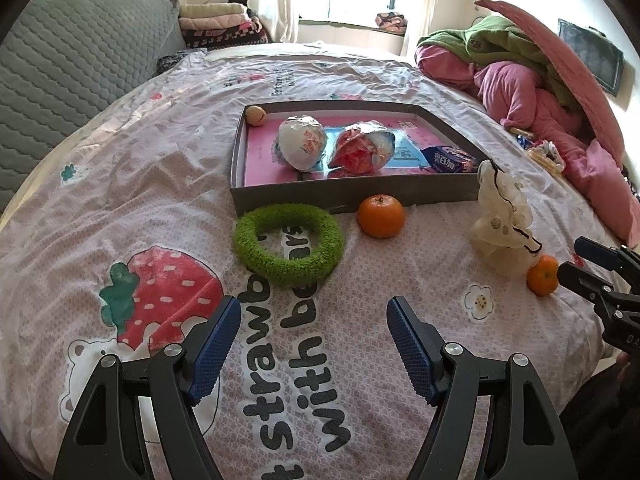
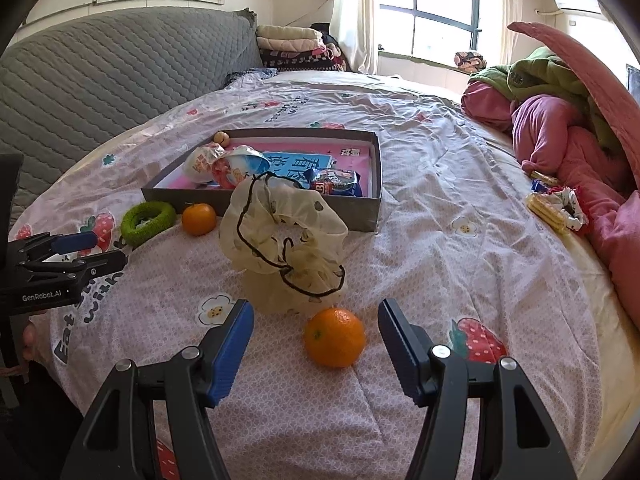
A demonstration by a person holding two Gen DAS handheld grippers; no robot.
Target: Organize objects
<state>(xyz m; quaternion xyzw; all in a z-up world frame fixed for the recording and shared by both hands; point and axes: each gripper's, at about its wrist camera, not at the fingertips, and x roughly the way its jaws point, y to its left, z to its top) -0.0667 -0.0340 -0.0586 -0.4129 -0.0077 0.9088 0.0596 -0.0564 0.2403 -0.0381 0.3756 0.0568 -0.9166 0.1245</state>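
A grey shallow box (image 1: 352, 193) (image 2: 360, 204) lies on the bed and holds two wrapped snack bags (image 1: 303, 142), a blue packet (image 1: 450, 159) and a small tan ball (image 1: 255, 115). In front of it lie a green fuzzy ring (image 1: 289, 242) (image 2: 147, 217), an orange (image 1: 380, 216) (image 2: 199, 219), a cream scrunchie (image 1: 502, 228) (image 2: 286, 236) and a second orange (image 1: 542, 275) (image 2: 334, 343). My left gripper (image 1: 314, 344) is open and empty, just short of the ring. My right gripper (image 2: 316, 352) is open, with the second orange between its fingertips, untouched.
The bed has a pink strawberry-print cover (image 1: 168, 184). A pile of pink and green bedding (image 2: 560, 128) lies at the right, with snack packs (image 2: 548, 204) beside it. A grey quilted headboard (image 2: 120, 76) stands at the left. Folded blankets (image 2: 296, 48) sit near the window.
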